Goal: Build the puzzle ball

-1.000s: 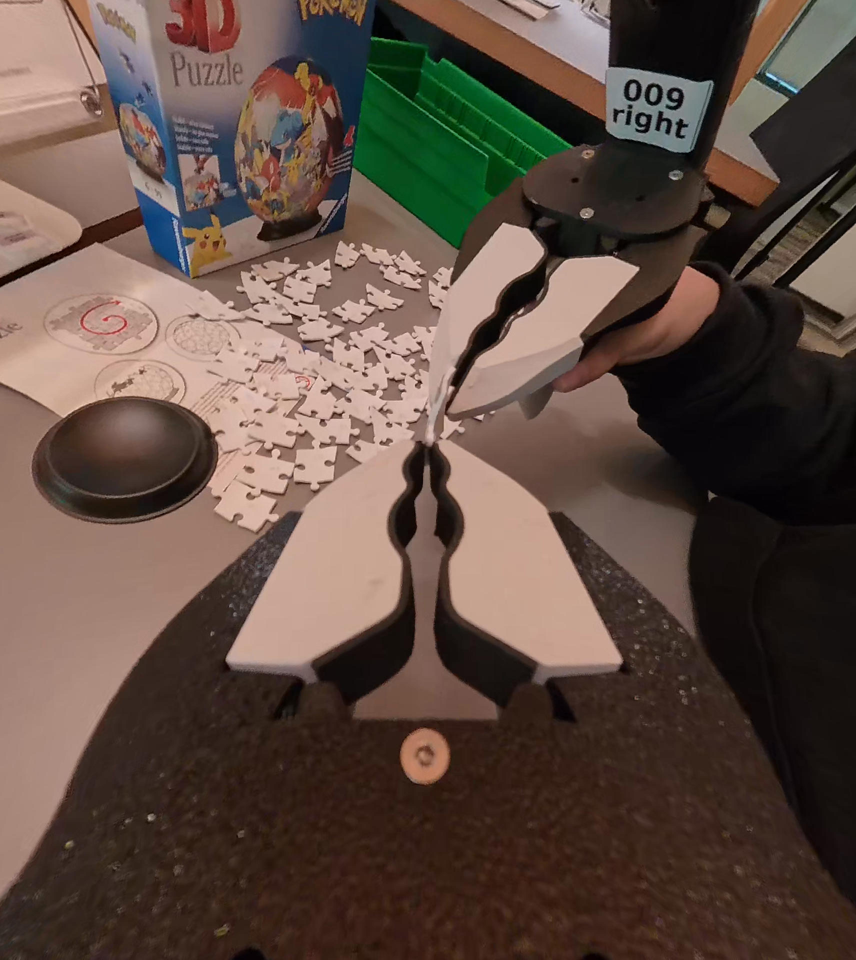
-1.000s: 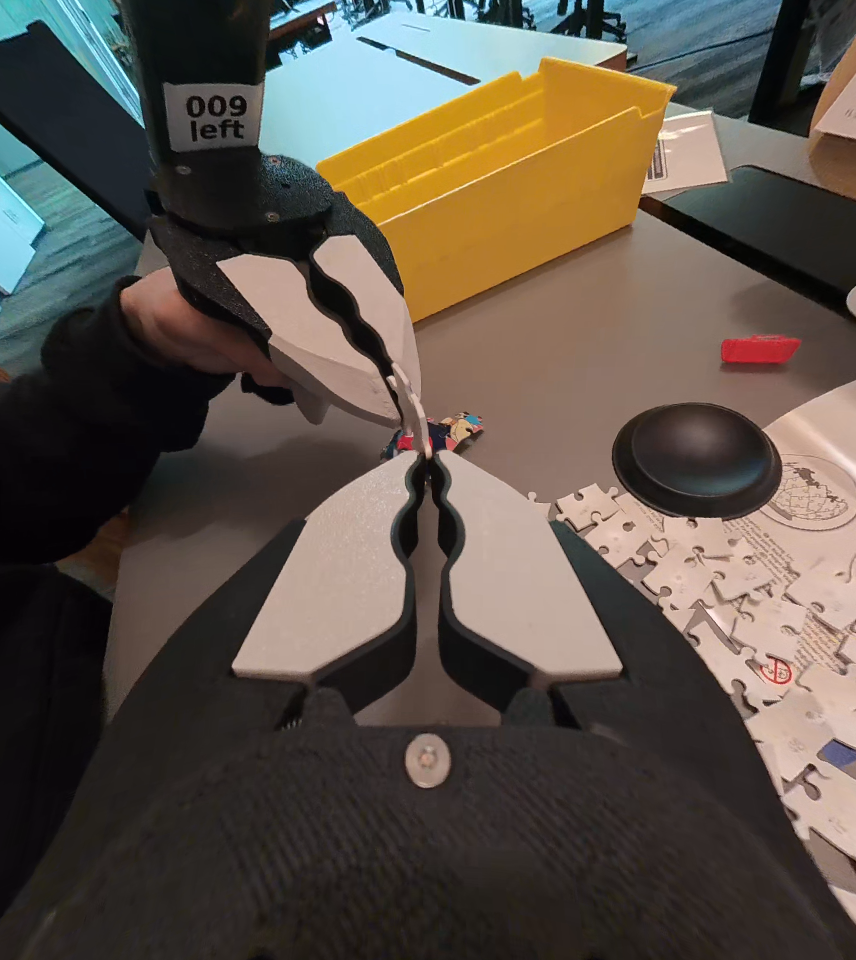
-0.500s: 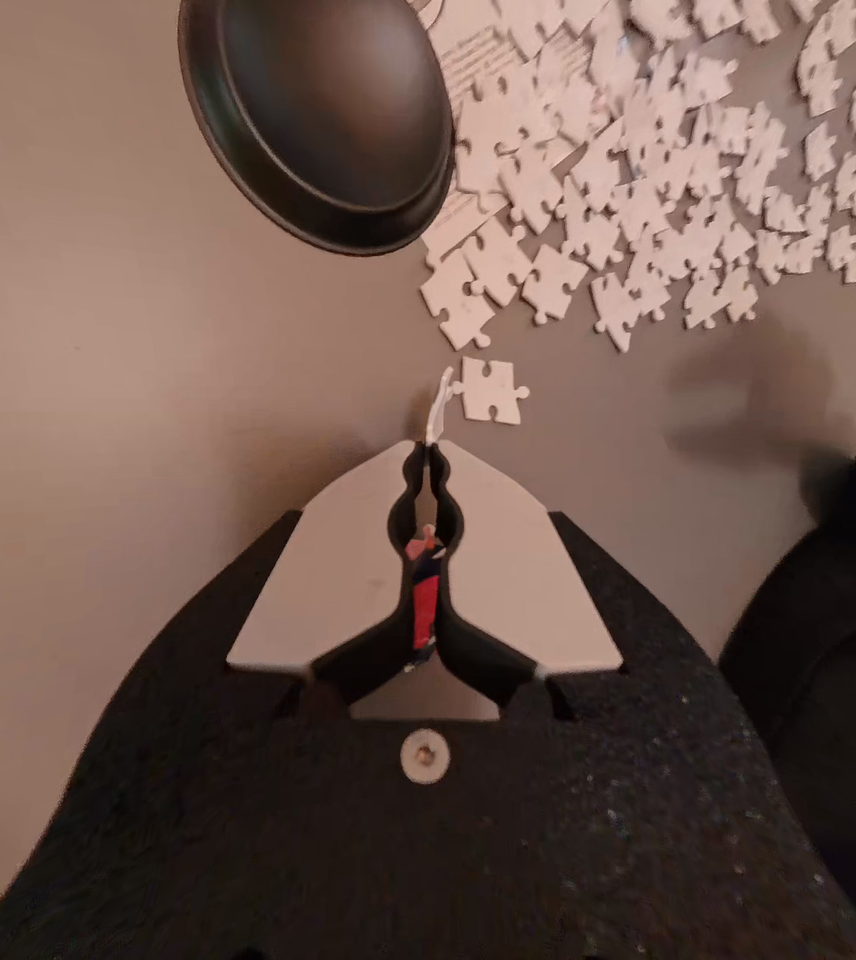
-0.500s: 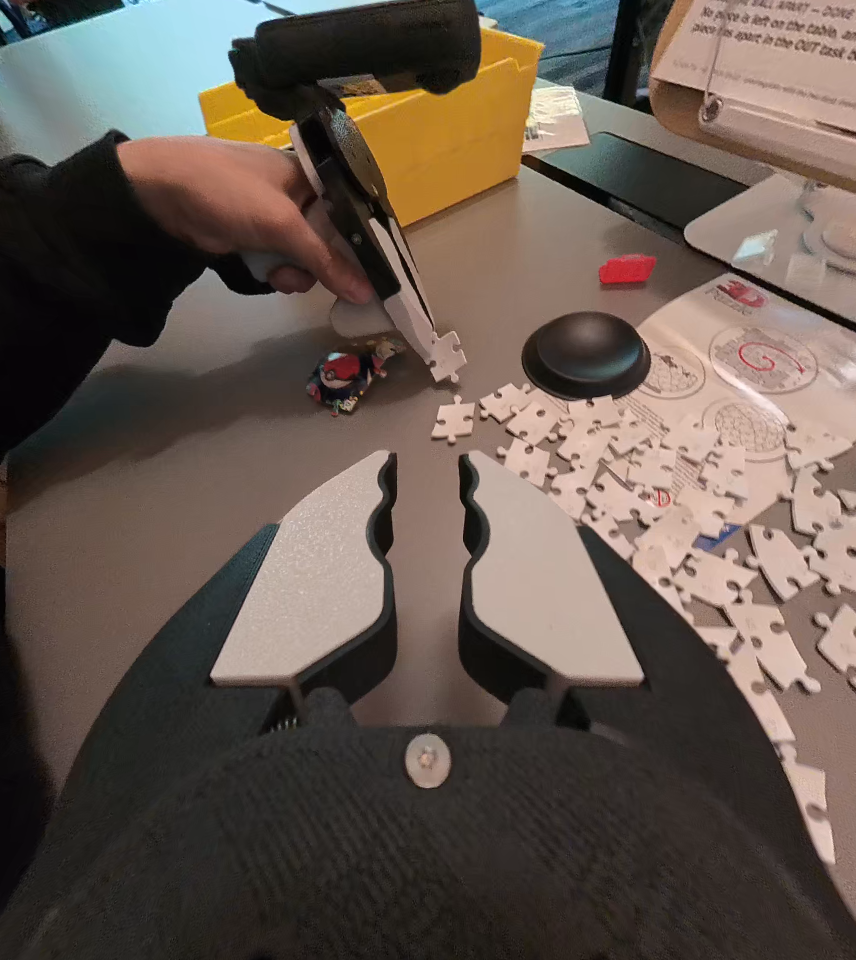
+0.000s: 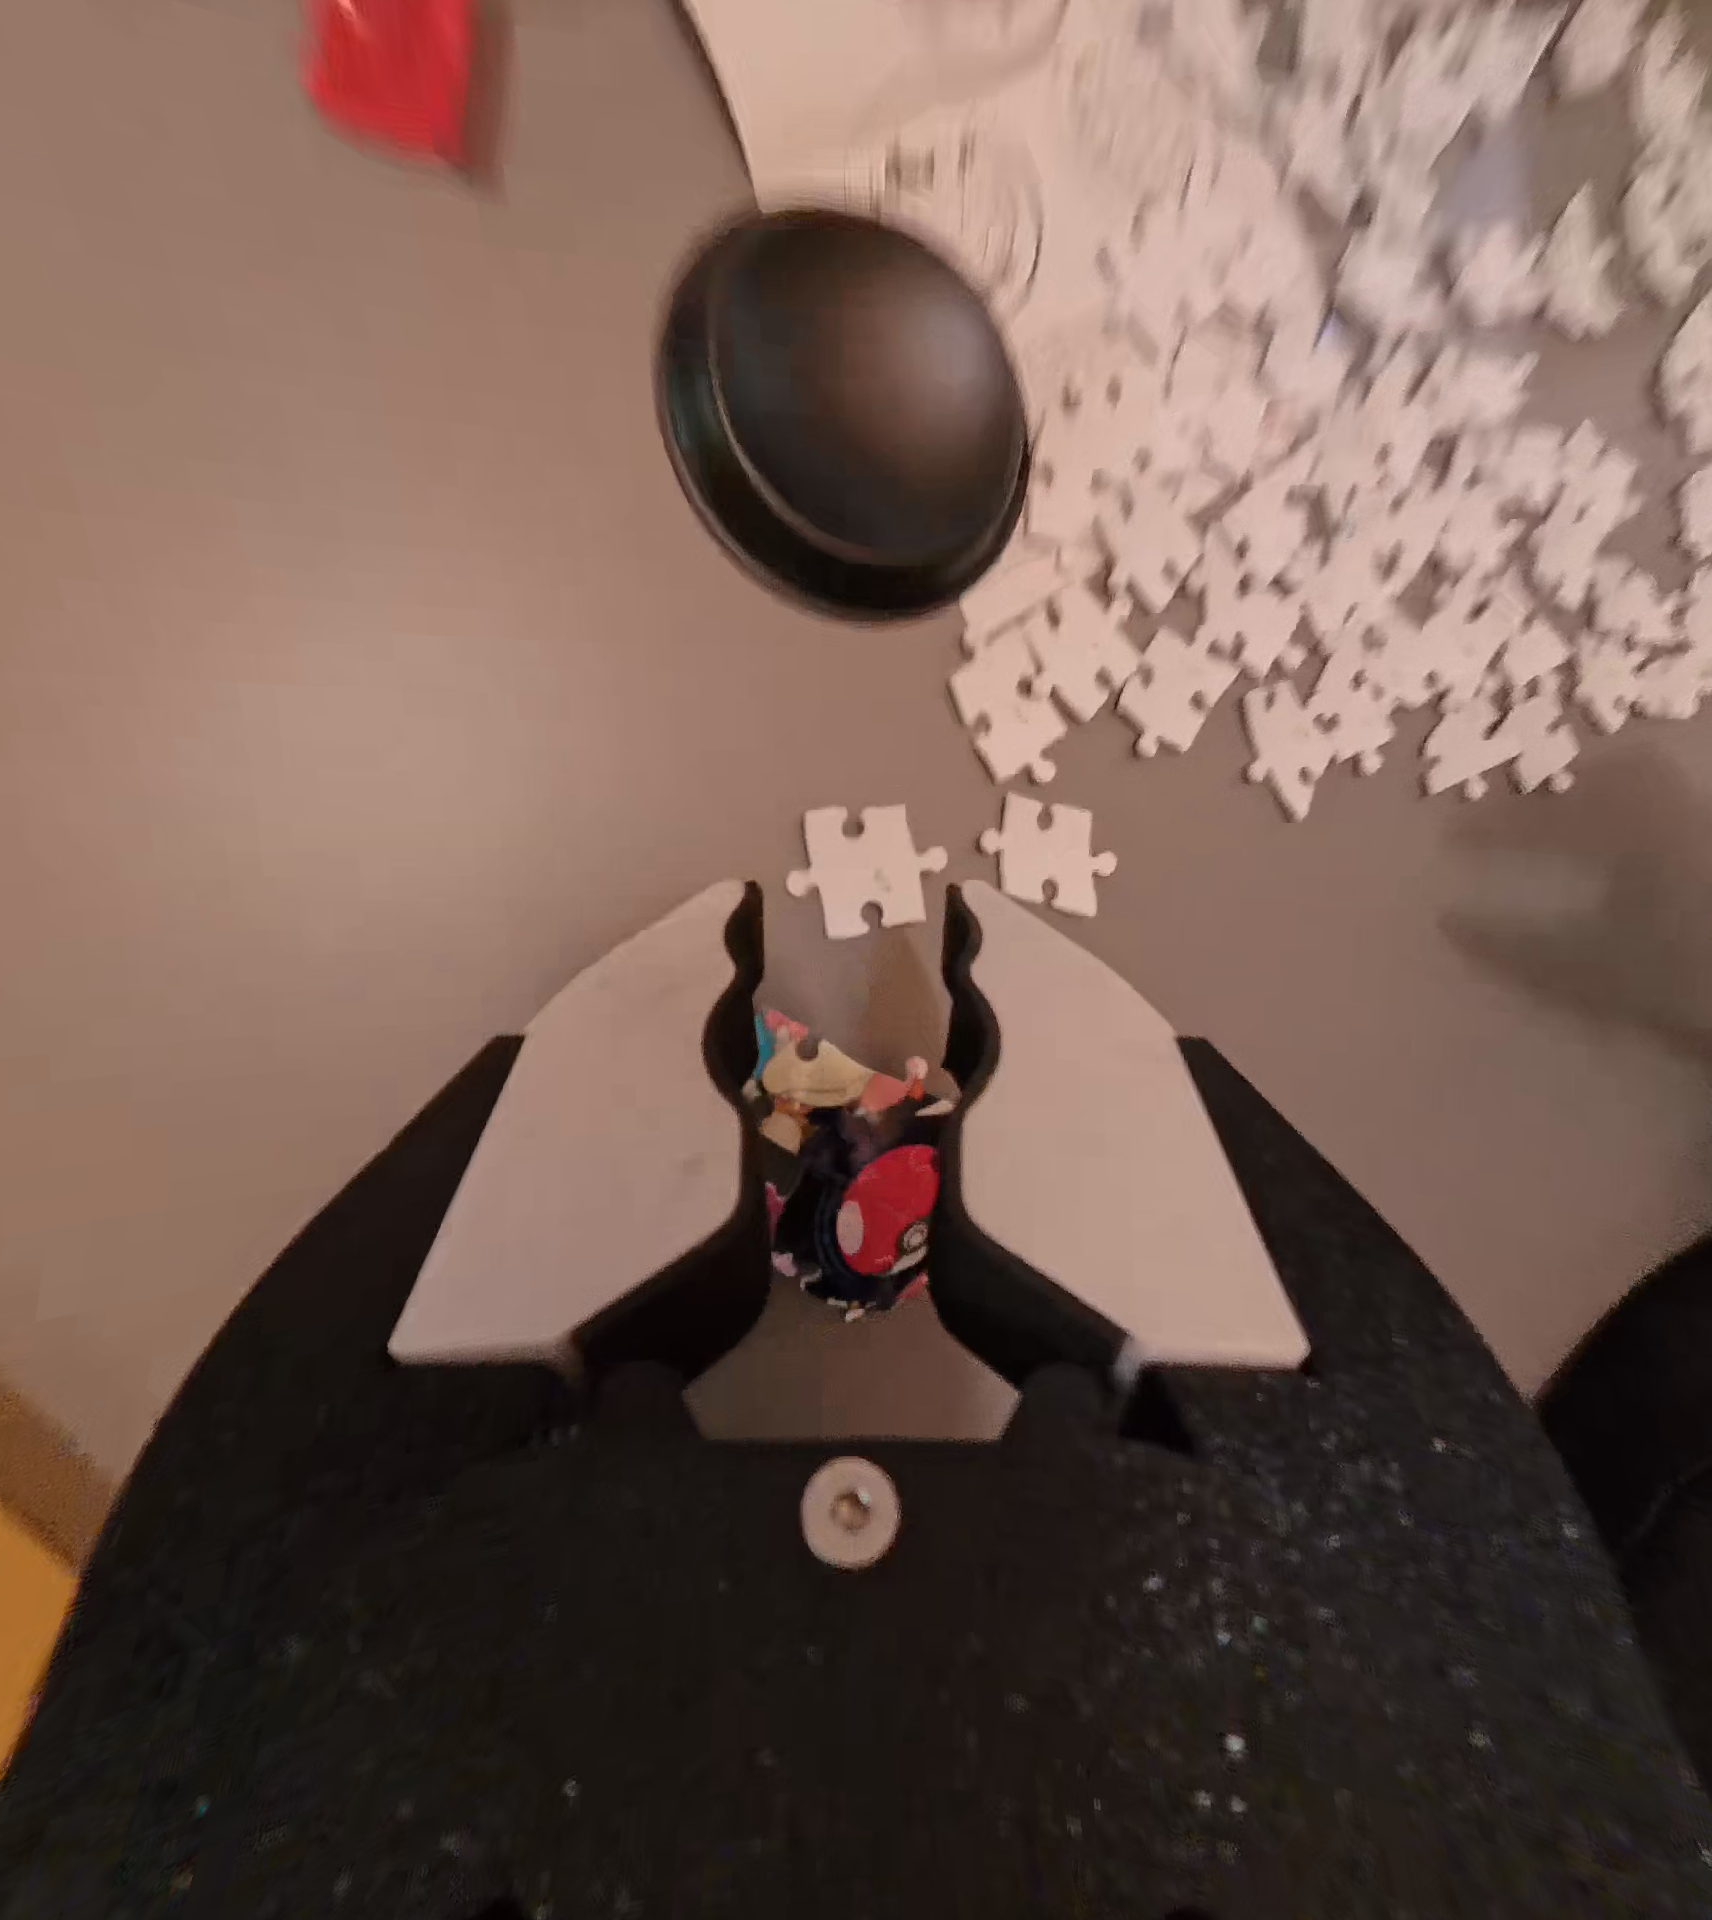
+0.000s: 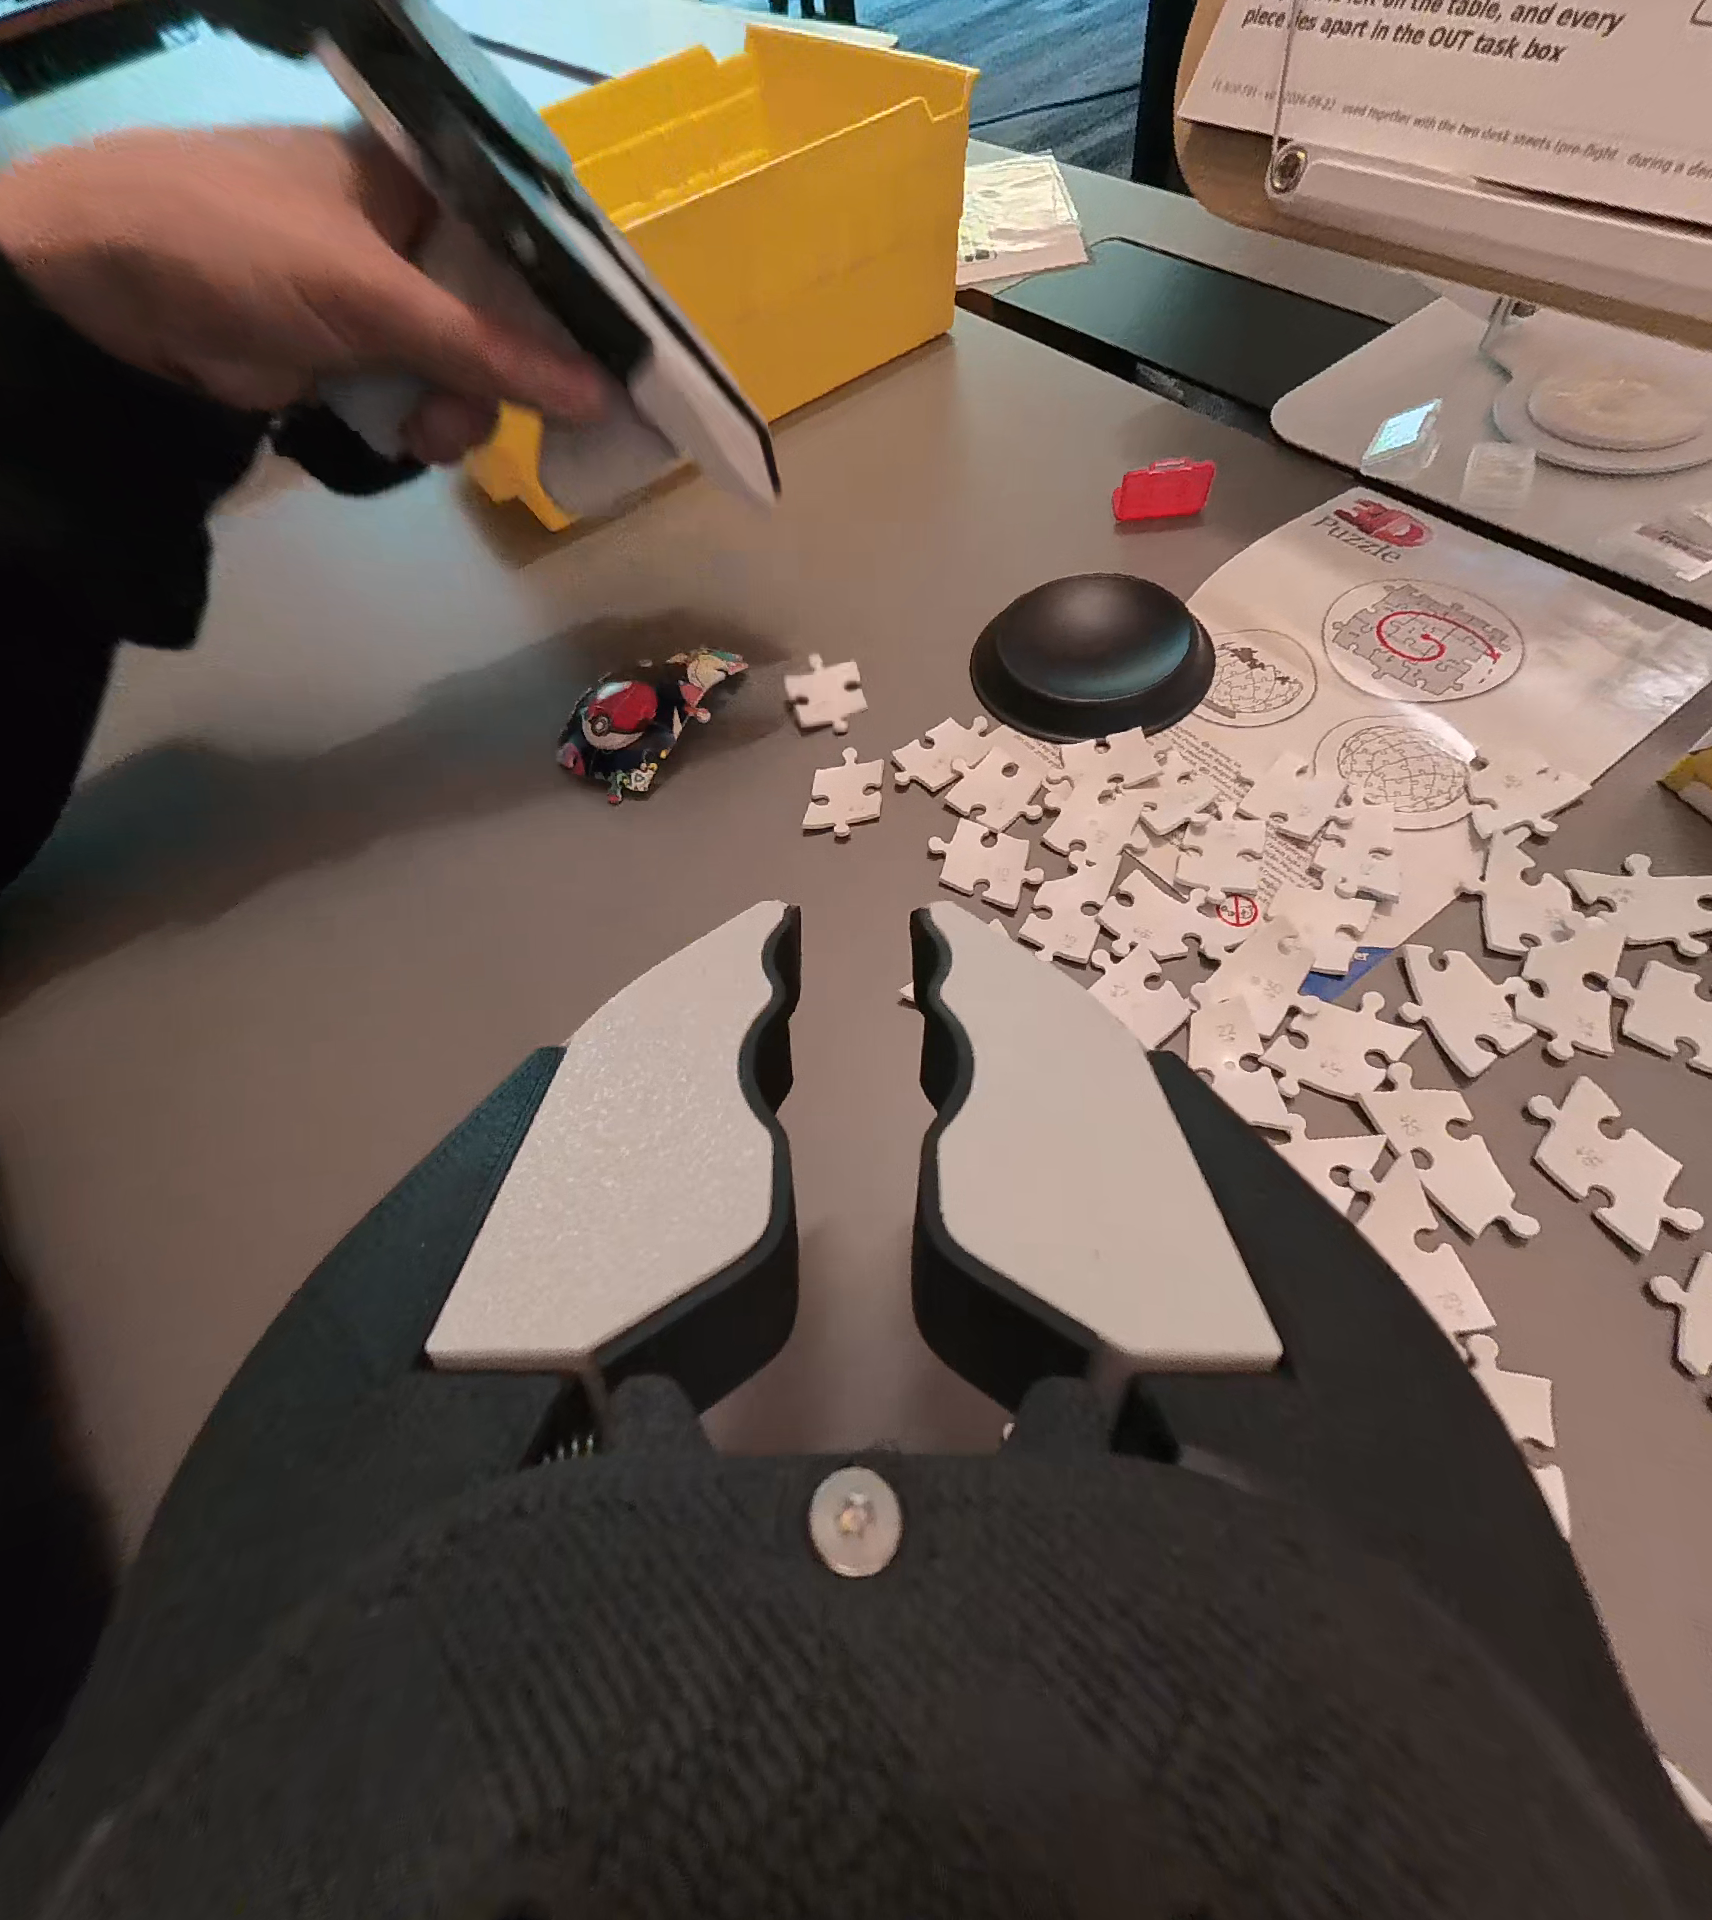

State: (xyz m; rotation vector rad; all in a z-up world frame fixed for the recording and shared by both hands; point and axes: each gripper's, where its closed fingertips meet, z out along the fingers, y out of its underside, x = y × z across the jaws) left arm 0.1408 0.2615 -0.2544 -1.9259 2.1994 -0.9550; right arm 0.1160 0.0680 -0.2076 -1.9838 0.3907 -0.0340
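The grey worktop carries a spread of face-down white pieces at 2 o'clock from the right tool, which is released and empty. The assembled coloured fragment lies at 11 o'clock. The left tool, released, hangs above it; a careless descent could crush the curved fragment or scatter the single piece beside it.

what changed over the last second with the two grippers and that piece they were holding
The left gripper let go of the white puzzle piece, which now lies flat on the table beside the coloured assembled section. The right gripper opened and drew back. The black stand and loose pieces stayed put.
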